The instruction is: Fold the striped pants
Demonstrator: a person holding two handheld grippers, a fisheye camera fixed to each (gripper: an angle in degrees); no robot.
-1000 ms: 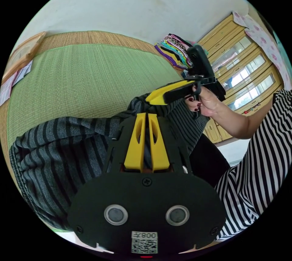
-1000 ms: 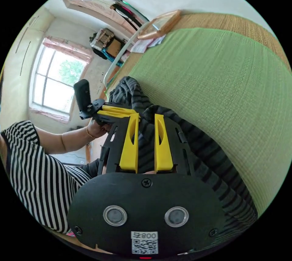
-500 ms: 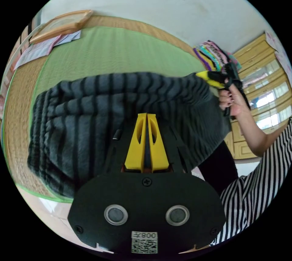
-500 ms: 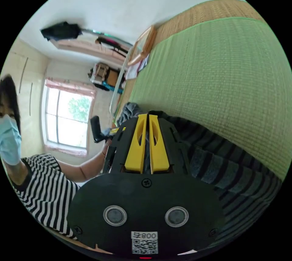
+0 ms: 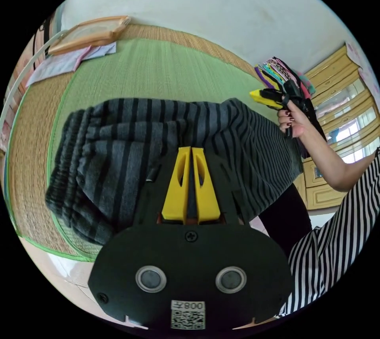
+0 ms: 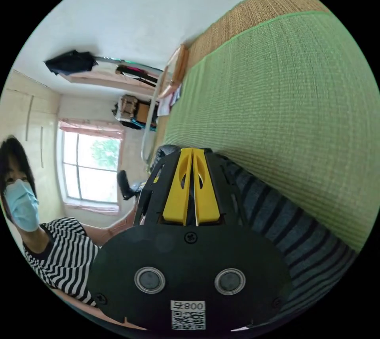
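Right tool (image 6: 191, 153) at frame centre, yellow jaws pressed together on striped pants (image 6: 285, 232) trailing to lower right. Green mat (image 6: 285, 117) covers the right half. Person's striped sleeve (image 6: 63, 252) lower left, window (image 6: 89, 171) behind.

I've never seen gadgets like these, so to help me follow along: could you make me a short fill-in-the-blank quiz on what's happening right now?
1. The pants have dark and grey ____.
2. They are spread over a ____ coloured mat.
3. The left gripper has its yellow jaws ____ on the pants.
4. The person's shirt is striped black and ____.

Missing words: stripes; green; shut; white
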